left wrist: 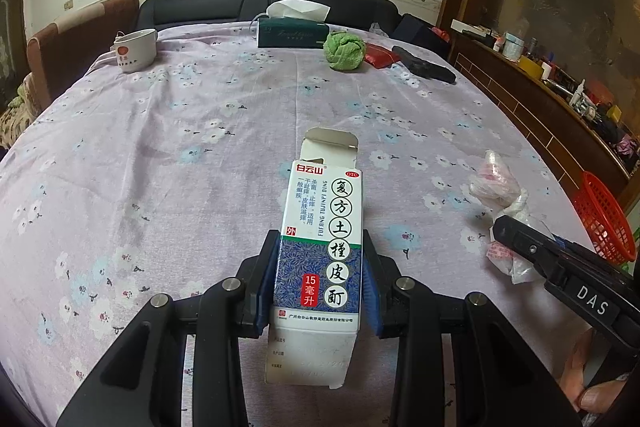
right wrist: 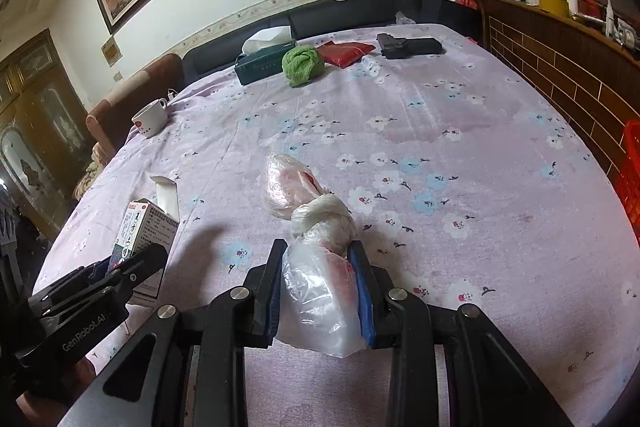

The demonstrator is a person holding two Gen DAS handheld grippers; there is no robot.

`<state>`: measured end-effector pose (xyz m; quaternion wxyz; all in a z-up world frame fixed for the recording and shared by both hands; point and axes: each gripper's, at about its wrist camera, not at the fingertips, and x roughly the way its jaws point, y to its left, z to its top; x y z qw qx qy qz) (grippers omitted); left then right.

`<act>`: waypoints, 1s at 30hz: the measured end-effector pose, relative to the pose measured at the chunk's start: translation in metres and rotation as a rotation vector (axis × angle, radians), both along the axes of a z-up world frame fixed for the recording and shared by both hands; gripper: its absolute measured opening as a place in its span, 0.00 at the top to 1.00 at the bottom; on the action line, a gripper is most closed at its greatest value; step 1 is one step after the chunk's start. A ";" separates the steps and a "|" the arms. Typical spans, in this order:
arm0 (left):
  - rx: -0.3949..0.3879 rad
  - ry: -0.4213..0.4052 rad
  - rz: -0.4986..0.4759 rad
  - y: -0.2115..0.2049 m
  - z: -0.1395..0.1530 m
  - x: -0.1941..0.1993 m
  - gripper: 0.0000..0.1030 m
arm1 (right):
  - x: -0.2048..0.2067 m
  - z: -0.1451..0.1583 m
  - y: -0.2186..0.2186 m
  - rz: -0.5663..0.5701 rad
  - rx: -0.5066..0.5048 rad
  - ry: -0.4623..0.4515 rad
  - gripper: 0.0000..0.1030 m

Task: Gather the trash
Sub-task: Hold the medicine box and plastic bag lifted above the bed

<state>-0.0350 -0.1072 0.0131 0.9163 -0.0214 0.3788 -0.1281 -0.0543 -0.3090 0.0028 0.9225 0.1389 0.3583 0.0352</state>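
Observation:
My left gripper [left wrist: 320, 247] is shut on a white and blue medicine box [left wrist: 324, 235] with an open top flap, held over the flowered tablecloth [left wrist: 180, 147]. My right gripper [right wrist: 318, 255] is shut on a knotted clear plastic bag [right wrist: 308, 227] with pink inside, its far end resting on the cloth. The bag [left wrist: 500, 187] and the right gripper also show at the right of the left wrist view. The box [right wrist: 144, 227] and the left gripper show at the left of the right wrist view.
A red mesh basket [left wrist: 604, 219] stands off the table's right edge. At the far end lie a tissue box [left wrist: 292, 31], a green cloth ball [left wrist: 344, 51], a red pouch [left wrist: 380, 55], a black object [left wrist: 424, 67] and a white cup [left wrist: 136, 49].

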 end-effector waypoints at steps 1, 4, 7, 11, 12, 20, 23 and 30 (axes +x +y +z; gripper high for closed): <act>0.002 0.000 0.003 0.000 0.000 0.000 0.66 | 0.000 0.000 0.000 0.001 0.000 -0.002 0.68; 0.004 -0.003 0.010 0.000 0.000 0.000 0.66 | 0.000 0.000 0.000 0.000 0.000 -0.001 0.68; 0.007 0.000 0.012 0.000 0.000 0.000 0.66 | 0.000 0.000 0.000 -0.001 0.003 -0.003 0.68; 0.012 0.000 0.012 -0.001 0.000 0.000 0.66 | 0.000 0.000 0.000 -0.001 0.002 -0.002 0.68; 0.016 0.001 0.014 -0.001 0.000 0.000 0.66 | 0.000 0.000 0.001 0.001 0.002 -0.002 0.68; 0.022 0.000 0.017 -0.002 0.000 0.000 0.66 | 0.000 -0.001 0.000 0.003 0.004 -0.003 0.68; 0.020 0.002 0.016 -0.002 -0.001 0.000 0.66 | 0.001 -0.001 0.000 0.003 0.003 -0.003 0.68; 0.023 0.003 0.016 -0.002 -0.001 0.000 0.66 | 0.001 -0.001 0.000 0.006 0.006 -0.004 0.68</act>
